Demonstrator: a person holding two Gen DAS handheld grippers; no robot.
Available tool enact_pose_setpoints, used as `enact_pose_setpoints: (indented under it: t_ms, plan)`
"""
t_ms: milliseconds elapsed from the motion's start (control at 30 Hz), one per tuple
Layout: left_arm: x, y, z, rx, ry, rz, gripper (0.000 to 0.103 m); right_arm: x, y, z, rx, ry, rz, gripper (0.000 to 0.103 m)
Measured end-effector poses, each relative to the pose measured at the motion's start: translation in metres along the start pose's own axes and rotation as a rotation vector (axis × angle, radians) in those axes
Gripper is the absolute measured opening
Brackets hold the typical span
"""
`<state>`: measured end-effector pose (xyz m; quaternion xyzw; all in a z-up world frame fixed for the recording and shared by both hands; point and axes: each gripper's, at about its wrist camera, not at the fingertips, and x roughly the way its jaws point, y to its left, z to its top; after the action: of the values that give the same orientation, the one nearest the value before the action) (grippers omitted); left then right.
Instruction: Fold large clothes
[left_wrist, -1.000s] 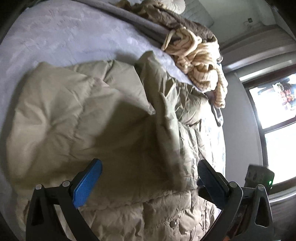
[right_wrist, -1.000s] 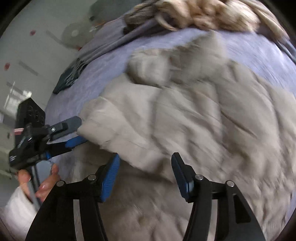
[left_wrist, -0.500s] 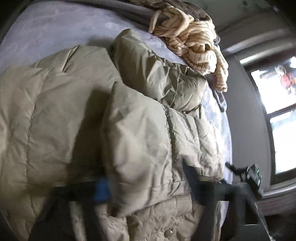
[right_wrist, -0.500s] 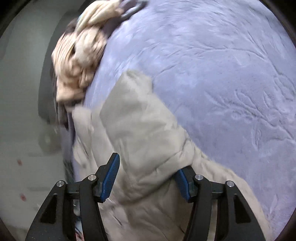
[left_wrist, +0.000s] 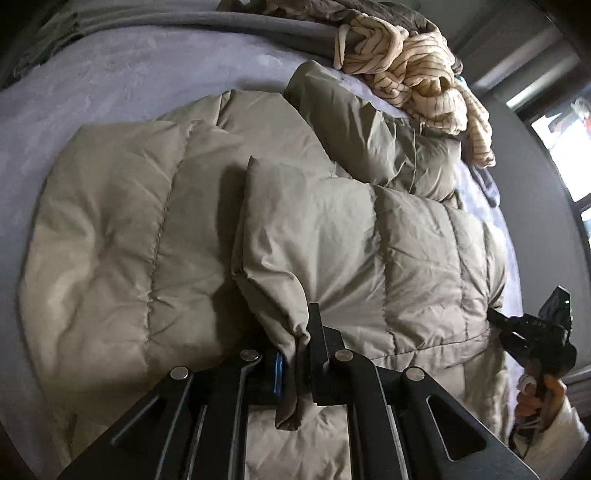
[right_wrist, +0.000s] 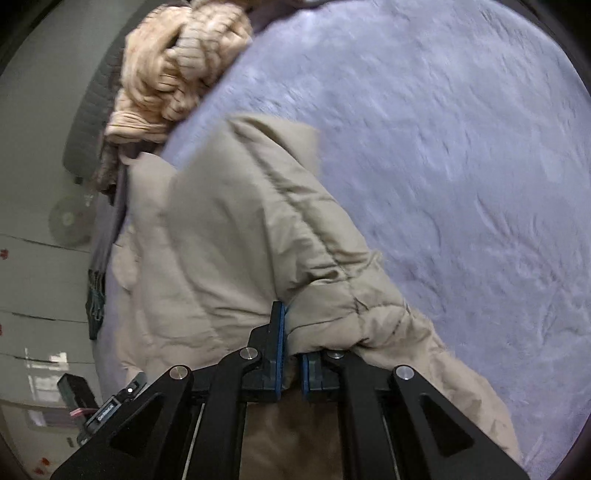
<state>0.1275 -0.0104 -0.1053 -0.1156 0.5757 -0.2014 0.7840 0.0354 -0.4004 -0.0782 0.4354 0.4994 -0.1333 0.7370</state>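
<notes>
In the left wrist view, the lavender bedspread (left_wrist: 122, 74) fills the 9 to 11 o'clock side. On it lies the khaki puffer jacket (left_wrist: 122, 236), spread flat, its long axis running from about 8 o'clock toward 2 o'clock across the picture. Its rounded quilted panel sits at 9 o'clock; a folded-over panel (left_wrist: 369, 251) lies on top of it from the centre toward 3 o'clock, with its free corner pointing up toward 12 o'clock. At 6 o'clock the left gripper (left_wrist: 295, 354) is pinched together on a bunched edge of that folded panel, the fabric squeezed between the blue pad and the black finger and hanging out below them. At 1 o'clock a cream striped knit (left_wrist: 413, 70) is heaped at the bed's far edge, just beyond the jacket's raised collar end. At 4 o'clock the right gripper (left_wrist: 532, 332) shows small, with the person's fingers around its handle and its tip against the jacket's right edge.

In the right wrist view, the same cream knit (right_wrist: 173, 77) sits at 11 o'clock. The jacket (right_wrist: 236, 229) runs from 6 o'clock up toward 11 o'clock, its upper corner pointing to 12 o'clock, and bedspread (right_wrist: 461, 166) lies from 12 to 4 o'clock. At 6 o'clock the right gripper (right_wrist: 291, 350) is clamped on a thick fold of jacket, blue pads nearly meeting.
</notes>
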Motion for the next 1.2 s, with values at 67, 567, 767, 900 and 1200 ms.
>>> enact_pose_setpoints:
  t_ms: [67,567,767,900,1200]
  plan:
    - [-0.003,-0.002,0.001,0.003,-0.006,0.032,0.016,0.001,-0.002,0.000,0.002,0.004,0.004,0.008]
    - [-0.055,-0.009,0.025,0.027,-0.133,0.131,0.016,-0.085,0.031,0.006,-0.217,-0.186,-0.152,0.018]
    - [-0.009,-0.040,0.033,0.114,-0.105,0.218,0.016,-0.050,0.056,0.045,-0.262,-0.168,-0.121,0.018]
    - [0.027,-0.035,0.032,0.135,-0.059,0.252,0.016,-0.005,0.056,0.058,-0.299,-0.129,-0.204,0.016]
    - [0.026,-0.039,0.027,0.171,-0.073,0.274,0.016,0.029,0.032,0.068,-0.286,-0.097,-0.248,0.013]
